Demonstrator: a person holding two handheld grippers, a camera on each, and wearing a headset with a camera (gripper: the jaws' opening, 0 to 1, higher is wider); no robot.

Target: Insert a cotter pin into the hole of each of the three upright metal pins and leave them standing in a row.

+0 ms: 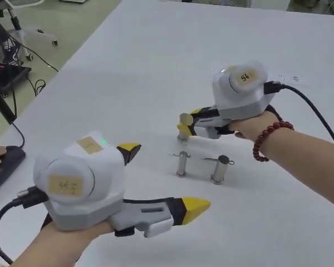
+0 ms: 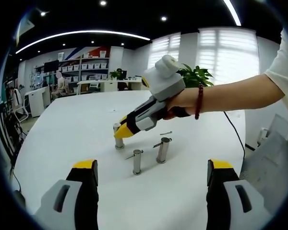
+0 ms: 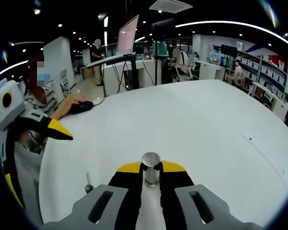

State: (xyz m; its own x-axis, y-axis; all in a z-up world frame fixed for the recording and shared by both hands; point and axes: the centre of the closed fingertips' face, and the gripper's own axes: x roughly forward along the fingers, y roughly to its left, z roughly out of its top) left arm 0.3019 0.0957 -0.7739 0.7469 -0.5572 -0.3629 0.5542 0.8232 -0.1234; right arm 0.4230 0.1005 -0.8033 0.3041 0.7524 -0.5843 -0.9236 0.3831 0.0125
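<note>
Three upright metal pins stand on the white table. The near two point(image 1: 181, 163) point(image 1: 220, 169) each carry a cotter pin through the hole; they also show in the left gripper view point(image 2: 137, 161) point(image 2: 162, 149). My right gripper point(image 1: 182, 129) is shut on the third pin point(image 1: 185, 123), whose round top rises between its yellow-tipped jaws point(image 3: 151, 174); whether that pin has a cotter pin is hidden. My left gripper point(image 1: 170, 177) hangs open in front of the pins with nothing between its fingers point(image 2: 151, 167).
White table point(image 1: 156, 67) stretches far ahead. A black mouse point(image 1: 3, 161) under a hand lies at the left edge, with cables and a chair base beyond. A small white label point(image 1: 292, 79) lies behind the right gripper, whose black cable point(image 1: 317, 114) trails right.
</note>
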